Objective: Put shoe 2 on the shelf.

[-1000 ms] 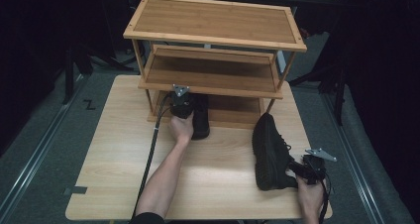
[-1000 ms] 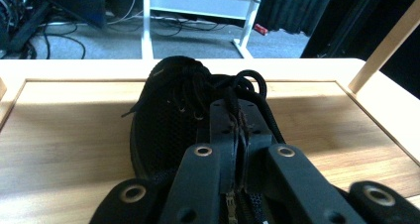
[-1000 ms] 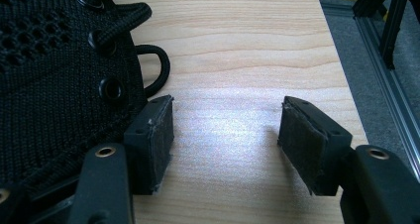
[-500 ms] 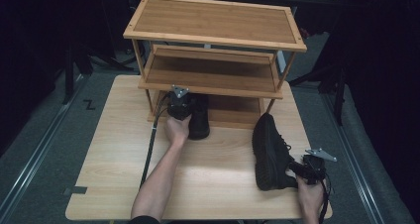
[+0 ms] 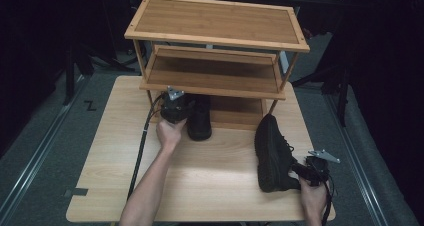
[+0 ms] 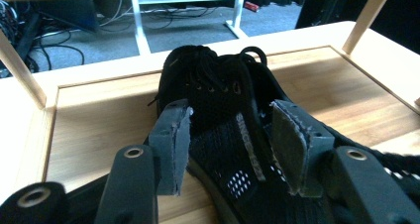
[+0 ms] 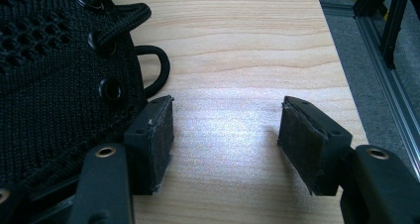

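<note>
High view: wooden rack (image 5: 215, 33) at back of table (image 5: 210, 181). L hand (image 5: 170, 133) reaches fwd w/ left gripper (image 5: 175, 106) at shoe on bottom shelf (image 5: 200, 118). R hand (image 5: 312, 196) low, right gripper (image 5: 312, 168) beside second shoe (image 5: 272, 151) on table.
Left gripper view: jaws spread, astride shoe heel, not pinching. White lettering on shoe, unreadable.
Right gripper view: jaws spread, nothing betw.; second shoe touches one jaw's outer side.

The right gripper (image 7: 225, 135) has its jaws spread wide over the table (image 7: 237, 45), a black shoe (image 7: 59, 75) touching its left pad.
</note>
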`<action>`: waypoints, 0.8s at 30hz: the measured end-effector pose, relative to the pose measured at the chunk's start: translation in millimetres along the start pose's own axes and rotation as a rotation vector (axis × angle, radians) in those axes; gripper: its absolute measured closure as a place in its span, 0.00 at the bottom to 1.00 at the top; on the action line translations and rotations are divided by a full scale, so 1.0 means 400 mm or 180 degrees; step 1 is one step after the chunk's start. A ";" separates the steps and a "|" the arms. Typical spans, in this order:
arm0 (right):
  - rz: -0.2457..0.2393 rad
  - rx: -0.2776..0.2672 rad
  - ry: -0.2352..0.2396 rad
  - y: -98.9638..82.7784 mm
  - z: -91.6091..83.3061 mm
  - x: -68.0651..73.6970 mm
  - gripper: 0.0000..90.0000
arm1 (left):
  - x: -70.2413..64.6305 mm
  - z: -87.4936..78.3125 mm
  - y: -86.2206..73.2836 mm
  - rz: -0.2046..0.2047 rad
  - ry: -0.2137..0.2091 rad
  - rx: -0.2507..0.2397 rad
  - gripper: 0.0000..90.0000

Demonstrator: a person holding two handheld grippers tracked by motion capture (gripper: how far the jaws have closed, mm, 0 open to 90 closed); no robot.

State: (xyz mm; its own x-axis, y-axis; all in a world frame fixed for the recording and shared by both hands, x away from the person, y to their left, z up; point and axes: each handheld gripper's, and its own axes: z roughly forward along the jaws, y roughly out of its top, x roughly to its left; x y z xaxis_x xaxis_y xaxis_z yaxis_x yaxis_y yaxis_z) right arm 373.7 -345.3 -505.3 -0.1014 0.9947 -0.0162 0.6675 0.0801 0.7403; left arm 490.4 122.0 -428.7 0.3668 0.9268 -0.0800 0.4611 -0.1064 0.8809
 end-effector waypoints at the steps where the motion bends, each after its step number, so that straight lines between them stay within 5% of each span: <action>1: 0.0000 0.0000 0.0000 0.000 0.000 0.000 0.43 | 0.001 -0.006 0.000 0.0009 -0.0020 -0.0001 0.55; 24: -0.0005 -0.0005 0.0003 0.000 0.001 -0.001 0.43 | 0.069 -0.164 -0.088 -0.0034 -0.0162 0.0052 0.52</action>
State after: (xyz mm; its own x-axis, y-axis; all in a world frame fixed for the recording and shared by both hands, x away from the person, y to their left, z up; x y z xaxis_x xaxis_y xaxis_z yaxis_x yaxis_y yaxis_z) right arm 374.0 -345.6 -505.4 -0.1031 0.9945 -0.0167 0.6662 0.0816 0.7413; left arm 431.5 175.0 -431.2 0.4024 0.9084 -0.1134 0.4783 -0.1029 0.8722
